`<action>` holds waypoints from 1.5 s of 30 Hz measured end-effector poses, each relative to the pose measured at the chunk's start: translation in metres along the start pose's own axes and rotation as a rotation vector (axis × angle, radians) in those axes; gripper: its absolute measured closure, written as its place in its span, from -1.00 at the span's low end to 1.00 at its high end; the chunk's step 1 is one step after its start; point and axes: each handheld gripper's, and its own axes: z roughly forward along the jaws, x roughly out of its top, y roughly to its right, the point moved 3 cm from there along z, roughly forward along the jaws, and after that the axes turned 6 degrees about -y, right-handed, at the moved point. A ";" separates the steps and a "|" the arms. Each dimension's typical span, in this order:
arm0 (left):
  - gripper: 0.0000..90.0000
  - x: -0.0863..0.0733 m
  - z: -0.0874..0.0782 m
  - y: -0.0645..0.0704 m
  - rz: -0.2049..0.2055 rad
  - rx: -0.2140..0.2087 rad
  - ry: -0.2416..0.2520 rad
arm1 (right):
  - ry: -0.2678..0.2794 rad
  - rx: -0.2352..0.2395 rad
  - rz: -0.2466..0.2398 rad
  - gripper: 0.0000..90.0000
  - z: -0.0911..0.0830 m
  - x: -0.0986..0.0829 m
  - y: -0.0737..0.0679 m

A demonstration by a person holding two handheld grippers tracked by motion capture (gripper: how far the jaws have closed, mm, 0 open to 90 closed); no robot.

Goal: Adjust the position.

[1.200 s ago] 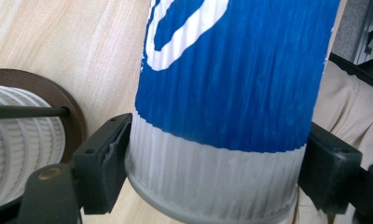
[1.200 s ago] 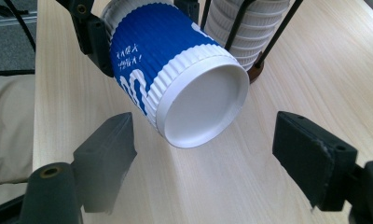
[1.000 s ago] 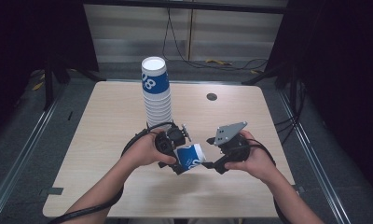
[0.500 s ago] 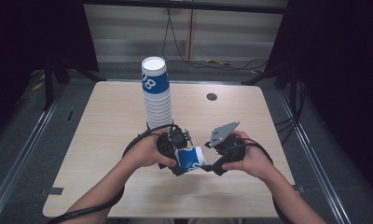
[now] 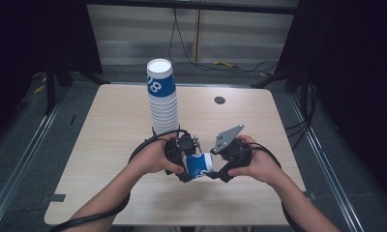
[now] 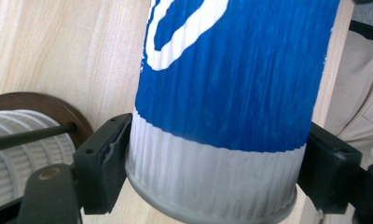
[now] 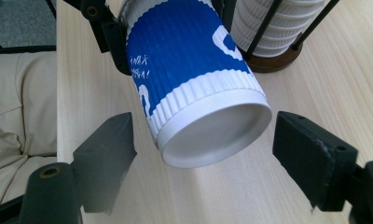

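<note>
A blue-and-white ribbed paper cup (image 5: 200, 164) lies sideways in the air between my two grippers, just above the table's front middle. My left gripper (image 5: 187, 166) is shut on one white-banded end of it (image 6: 231, 93), one jaw pressing each side. In the right gripper view the cup's other end (image 7: 194, 70) faces the camera. My right gripper (image 7: 222, 149) is open, with its jaws spread either side of that end and a gap on both sides. In the high view the right gripper (image 5: 219, 169) sits at the cup's right end.
A tall stack of matching cups (image 5: 161, 96) stands upside down in a wire holder with a brown base (image 7: 278, 63), just behind my left hand. A small dark disc (image 5: 219, 100) lies at the back of the wooden table (image 5: 109, 145). The table's front edge is close below the hands.
My right hand has drawn slightly left, closer to the cup. The left gripper has kept hold of the cup and barely moved.
</note>
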 end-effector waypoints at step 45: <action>-0.54 0.003 -0.008 0.002 0.061 -0.007 0.053 | -0.050 0.027 0.010 -0.41 0.015 -0.013 0.000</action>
